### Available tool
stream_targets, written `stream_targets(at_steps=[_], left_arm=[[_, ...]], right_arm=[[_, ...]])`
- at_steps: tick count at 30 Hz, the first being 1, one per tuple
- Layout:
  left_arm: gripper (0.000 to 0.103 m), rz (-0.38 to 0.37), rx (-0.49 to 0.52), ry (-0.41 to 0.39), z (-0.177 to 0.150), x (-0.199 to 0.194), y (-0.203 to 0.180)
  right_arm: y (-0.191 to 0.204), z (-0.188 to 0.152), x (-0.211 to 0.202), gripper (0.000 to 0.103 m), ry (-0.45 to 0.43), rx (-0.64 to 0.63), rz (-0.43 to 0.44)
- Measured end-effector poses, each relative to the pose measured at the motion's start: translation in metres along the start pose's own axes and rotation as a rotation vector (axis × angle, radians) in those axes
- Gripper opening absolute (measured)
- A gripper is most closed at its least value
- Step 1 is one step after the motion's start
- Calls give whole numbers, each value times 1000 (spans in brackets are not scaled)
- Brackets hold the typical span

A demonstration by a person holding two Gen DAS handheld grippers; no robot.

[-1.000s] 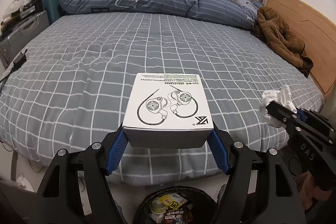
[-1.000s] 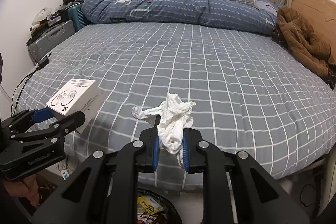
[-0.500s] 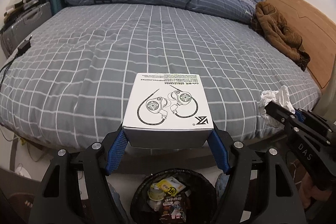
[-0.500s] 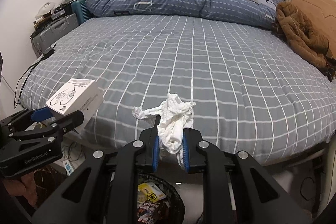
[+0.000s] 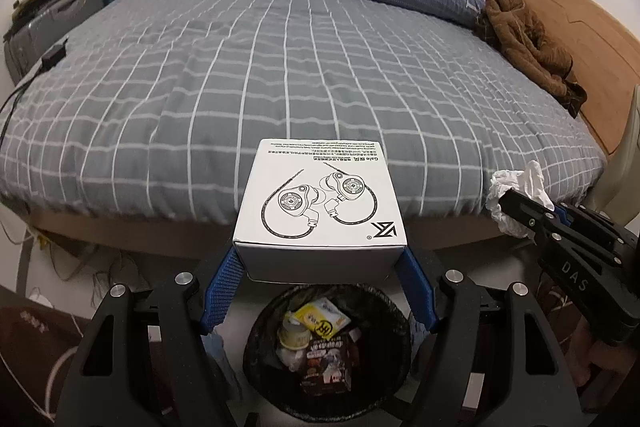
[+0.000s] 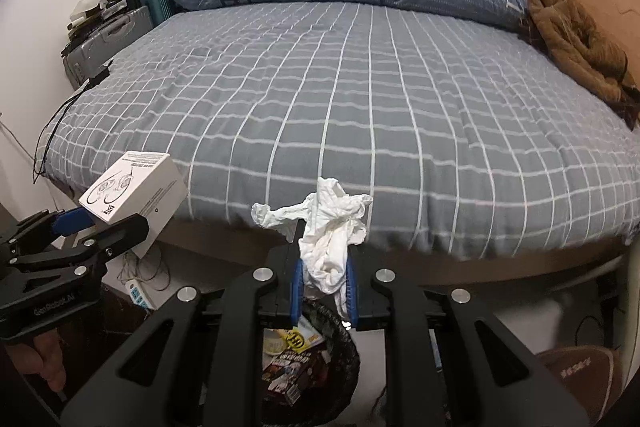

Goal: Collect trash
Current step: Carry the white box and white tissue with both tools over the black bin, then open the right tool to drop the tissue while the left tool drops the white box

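Bin [image 5: 394, 311] below bed [image 5: 304, 67] edge, left gripper [image 5: 318, 291] clamping box [image 5: 320, 203], right gripper [image 6: 322, 291] pinching tissue [image 6: 328, 231]

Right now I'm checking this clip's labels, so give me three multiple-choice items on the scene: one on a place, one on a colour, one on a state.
1. Where is the black trash bin?
A. on the bed
B. on the floor at the foot of the bed, below both grippers
C. beside the pillow

2. What colour is the jacket lying by the headboard?
A. brown
B. red
C. white

3. What state is the right gripper in?
A. open and empty
B. shut on the earphone box
C. shut on the crumpled tissue

Answers:
1 B, both wrist views look down into the bin under the jaws.
2 A, the jacket on the bed's right edge is brown.
3 C, the crumpled tissue is pinched between its jaws, while the left gripper clamps the earphone box.
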State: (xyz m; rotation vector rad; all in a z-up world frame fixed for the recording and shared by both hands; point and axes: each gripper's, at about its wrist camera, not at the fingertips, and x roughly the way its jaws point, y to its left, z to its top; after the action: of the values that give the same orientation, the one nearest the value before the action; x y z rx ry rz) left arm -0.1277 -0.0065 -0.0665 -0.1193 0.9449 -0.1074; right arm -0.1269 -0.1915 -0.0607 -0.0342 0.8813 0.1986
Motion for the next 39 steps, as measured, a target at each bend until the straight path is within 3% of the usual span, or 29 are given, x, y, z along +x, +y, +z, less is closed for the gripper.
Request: stream_targets(at_steps=[15, 30, 37, 39], left_arm=[[69, -4, -41, 141, -50, 17, 16], [69, 42, -46, 297, -71, 88, 43], [69, 62, -78, 318, -77, 101, 63], [69, 73, -92, 319, -79, 100, 71]], right_arm=[[24, -47, 13, 16, 150, 3, 53], [41, -77, 108, 18, 406, 1, 64], [61, -88, 132, 18, 477, -28, 66], [68, -89, 135, 22, 489, -38, 64]])
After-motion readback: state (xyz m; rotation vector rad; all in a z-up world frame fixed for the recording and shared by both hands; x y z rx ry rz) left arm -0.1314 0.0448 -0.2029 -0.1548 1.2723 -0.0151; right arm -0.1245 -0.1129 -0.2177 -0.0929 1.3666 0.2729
